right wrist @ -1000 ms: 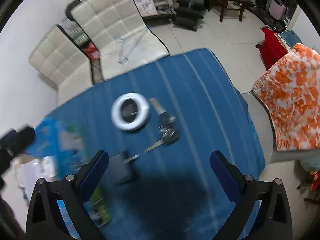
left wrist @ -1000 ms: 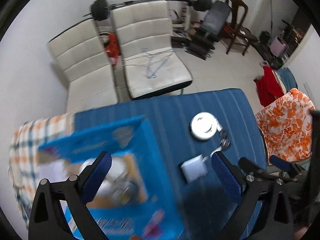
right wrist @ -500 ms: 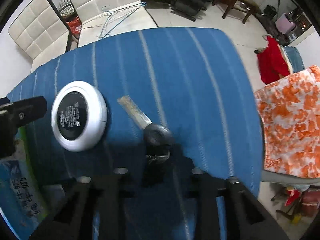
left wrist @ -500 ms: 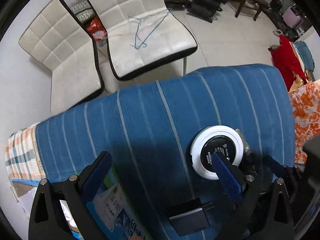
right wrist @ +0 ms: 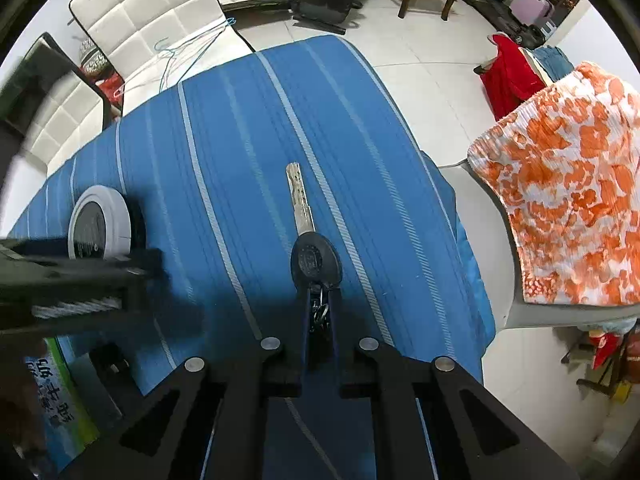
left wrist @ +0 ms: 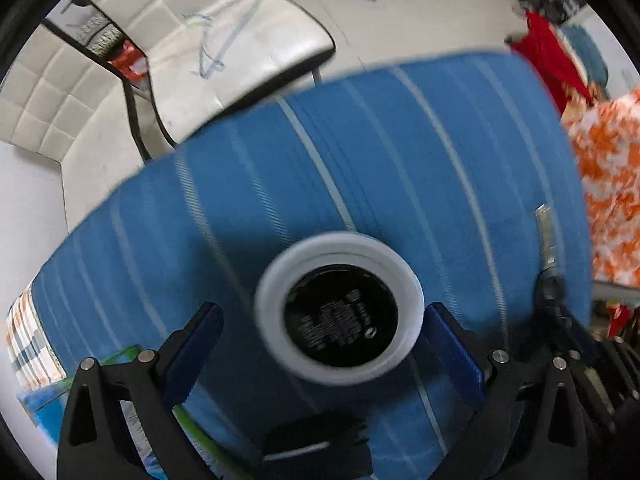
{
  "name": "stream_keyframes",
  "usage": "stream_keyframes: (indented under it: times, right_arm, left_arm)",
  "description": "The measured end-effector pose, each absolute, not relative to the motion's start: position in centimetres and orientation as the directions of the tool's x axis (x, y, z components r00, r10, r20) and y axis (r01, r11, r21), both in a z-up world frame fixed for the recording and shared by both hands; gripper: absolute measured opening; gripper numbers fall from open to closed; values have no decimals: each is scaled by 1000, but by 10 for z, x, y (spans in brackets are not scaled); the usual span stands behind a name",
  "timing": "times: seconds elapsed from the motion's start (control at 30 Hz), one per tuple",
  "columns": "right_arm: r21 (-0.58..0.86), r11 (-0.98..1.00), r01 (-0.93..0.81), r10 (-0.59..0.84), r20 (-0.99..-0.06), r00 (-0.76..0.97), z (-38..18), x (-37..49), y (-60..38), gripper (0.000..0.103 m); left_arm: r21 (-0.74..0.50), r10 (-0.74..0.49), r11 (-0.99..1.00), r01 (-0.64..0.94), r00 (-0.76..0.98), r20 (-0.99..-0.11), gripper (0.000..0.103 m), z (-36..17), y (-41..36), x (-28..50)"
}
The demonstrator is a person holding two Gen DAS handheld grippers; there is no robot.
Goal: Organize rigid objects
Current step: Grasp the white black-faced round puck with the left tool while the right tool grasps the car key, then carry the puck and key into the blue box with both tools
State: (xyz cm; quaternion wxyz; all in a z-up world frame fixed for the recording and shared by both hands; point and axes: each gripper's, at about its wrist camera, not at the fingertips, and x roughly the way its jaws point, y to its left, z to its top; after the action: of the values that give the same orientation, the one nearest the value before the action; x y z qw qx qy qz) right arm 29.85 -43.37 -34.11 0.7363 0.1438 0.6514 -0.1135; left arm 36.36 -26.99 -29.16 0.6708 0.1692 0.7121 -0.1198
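- Blue striped cloth (right wrist: 248, 152) covering a table, filling the middle of both views.
- Two white padded chairs (right wrist: 152, 4) beyond the far edge of the table, wire hangers lying on one seat.
- Orange-and-white patterned fabric (right wrist: 568, 208) draped off to the right of the table.
- Blue printed box (right wrist: 60, 392) at the near left corner of the cloth, a small dark block just beside it.
- Left gripper (left wrist: 322, 340), pointing straight down, jaws spread wide on either side of the round white disc (left wrist: 340, 312); pads apart from its rim, gripping nothing.
- Disc lying flat on the cloth, white ring around a black labelled centre, left of the key (right wrist: 306, 236).
- Right gripper (right wrist: 320, 300), pointing straight down, jaws drawn nearly together and pinching the key ring just behind the key's black oval head.
- Silver key blade pointing away across the cloth, along a pale stripe.
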Motion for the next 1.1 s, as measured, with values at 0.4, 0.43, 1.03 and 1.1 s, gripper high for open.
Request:
stream_keyframes:
  times: [0.4,0.43,1.03,1.1]
  right_arm:
    - [194,908,371,110,-966,236,-293,274,-439,7]
    - [199,910,364,113,-963,244,-288,273,-436,7]
    - [298,953,49,253,-877,410,-135,219,-294,7]
    - [315,949,-11,291,-862,414,-120,209,-261,7]
  left_arm:
    - [-5,-22,935,354,43,-999,73,-271,-269,341]
    - [-8,-28,936,352,50,-998,73,-269,-267,340]
    - [-84,-161,962,260,290,-944,73,-129,-141,270]
    - [-93,-158,971,222,297,-942,73,-117,-110,257]
